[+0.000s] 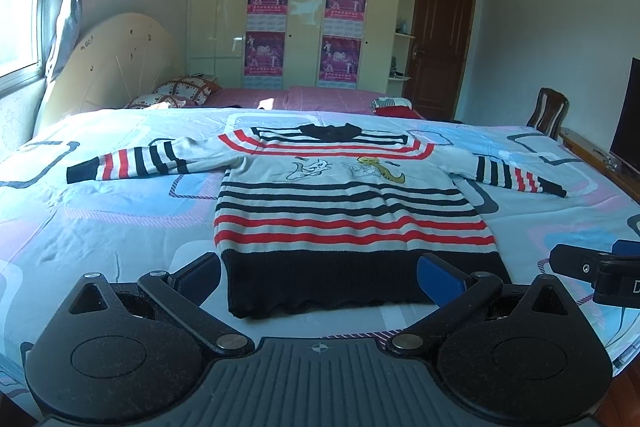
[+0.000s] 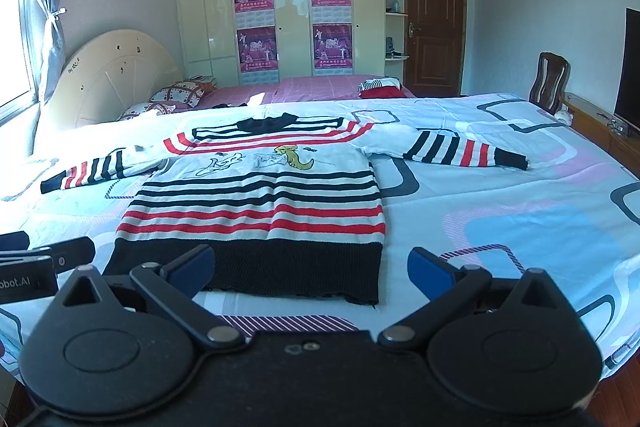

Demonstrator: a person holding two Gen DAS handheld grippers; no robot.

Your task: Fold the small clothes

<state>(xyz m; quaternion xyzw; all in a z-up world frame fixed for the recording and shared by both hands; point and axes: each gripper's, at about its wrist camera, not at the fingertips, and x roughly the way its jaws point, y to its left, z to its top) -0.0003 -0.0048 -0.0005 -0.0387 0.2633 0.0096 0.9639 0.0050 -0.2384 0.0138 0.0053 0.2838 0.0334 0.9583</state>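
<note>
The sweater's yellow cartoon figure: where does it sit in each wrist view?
Left wrist: the yellow figure is right of centre, on the striped sweater chest.
Right wrist: the yellow figure is just left of centre, above the black stripes.
Shared landmark: the brown door stands behind in both.

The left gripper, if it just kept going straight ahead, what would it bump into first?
Most likely the striped sweater. The left gripper is open and points at its black hem, which lies flat on the bedspread just ahead. Depth is hard to judge, so it might graze the bedspread first.
</note>
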